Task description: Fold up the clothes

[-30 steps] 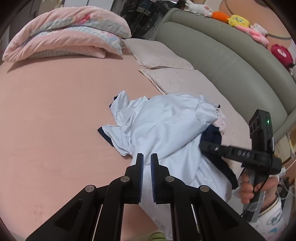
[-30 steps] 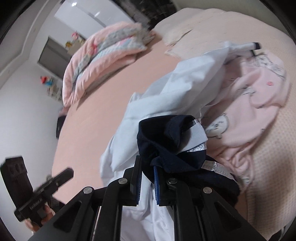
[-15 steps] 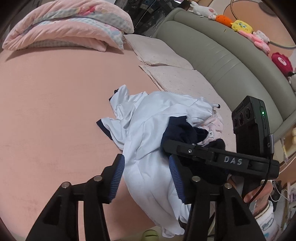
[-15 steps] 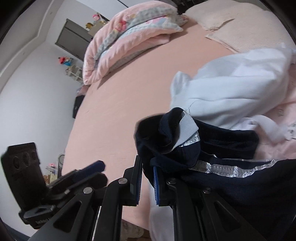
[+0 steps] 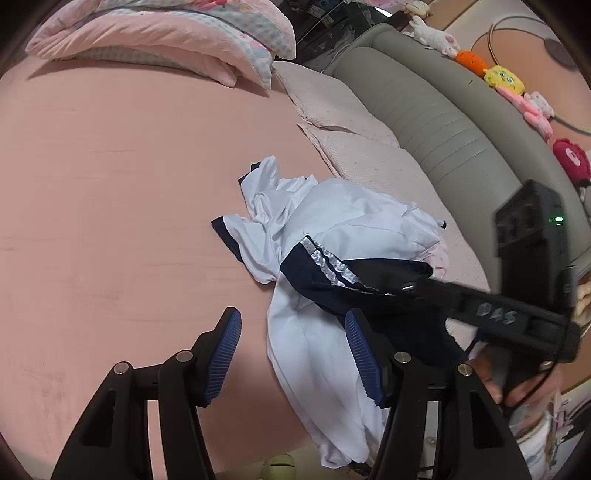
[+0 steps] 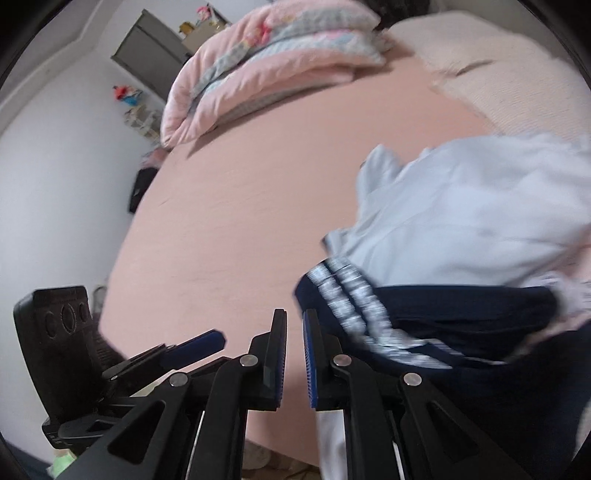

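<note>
In the left wrist view, the left gripper (image 5: 291,354) has its fingers wide apart above the pink bed (image 5: 110,192), and the white garment (image 5: 332,236) with the navy garment (image 5: 332,280) lies on the right. In the right wrist view, the right gripper (image 6: 293,356) has its fingers nearly together, with a narrow empty gap; the navy garment (image 6: 443,325) is just beside them on the right.

You are working over a plain salmon-pink bedsheet (image 5: 110,192). The crumpled garment (image 5: 354,214) is pale blue-white with navy trim. The dark garment (image 5: 332,273) is navy, carrying two silver glitter stripes. Your left gripper (image 5: 291,354) is black with ribbed blue pads. The folded quilt (image 5: 166,33) shows pink with grey-blue check.
</note>
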Demonstrator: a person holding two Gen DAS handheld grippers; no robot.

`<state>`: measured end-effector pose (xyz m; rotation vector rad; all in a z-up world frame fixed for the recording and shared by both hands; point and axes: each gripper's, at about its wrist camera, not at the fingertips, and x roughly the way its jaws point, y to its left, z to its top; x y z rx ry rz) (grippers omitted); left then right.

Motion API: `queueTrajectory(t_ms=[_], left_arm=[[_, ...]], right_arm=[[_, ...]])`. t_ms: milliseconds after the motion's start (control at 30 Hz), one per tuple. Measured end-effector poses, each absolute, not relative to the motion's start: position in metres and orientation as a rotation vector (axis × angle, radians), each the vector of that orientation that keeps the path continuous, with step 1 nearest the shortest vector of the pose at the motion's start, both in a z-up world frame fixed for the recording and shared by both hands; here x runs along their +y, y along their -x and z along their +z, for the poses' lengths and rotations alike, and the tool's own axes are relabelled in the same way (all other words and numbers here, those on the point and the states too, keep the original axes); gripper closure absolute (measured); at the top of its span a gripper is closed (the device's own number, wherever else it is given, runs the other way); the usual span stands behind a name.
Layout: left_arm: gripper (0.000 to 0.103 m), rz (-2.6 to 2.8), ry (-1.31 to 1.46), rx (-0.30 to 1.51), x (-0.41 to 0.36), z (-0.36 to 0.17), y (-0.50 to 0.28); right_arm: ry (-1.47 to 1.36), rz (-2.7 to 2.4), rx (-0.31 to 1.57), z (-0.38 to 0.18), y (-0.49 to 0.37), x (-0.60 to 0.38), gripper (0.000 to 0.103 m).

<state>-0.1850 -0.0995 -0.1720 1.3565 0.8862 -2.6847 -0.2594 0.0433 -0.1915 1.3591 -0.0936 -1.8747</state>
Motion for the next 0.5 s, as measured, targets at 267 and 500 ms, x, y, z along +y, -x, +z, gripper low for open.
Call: queueTrajectory(t_ms=[267, 500], left_arm=[[0.047, -2.707, -1.373, 0.872, -0.087, -0.173, 0.195], [0.047, -2.704, -1.416, 0.84, -0.076, -0.177, 0.204]], right_arm=[[-1.432, -2.056, -0.092, -0.18, 0.266, 0.106, 0.046], [-1.487, -2.123, -0.144, -0.18, 0.27, 0.15, 0.045]])
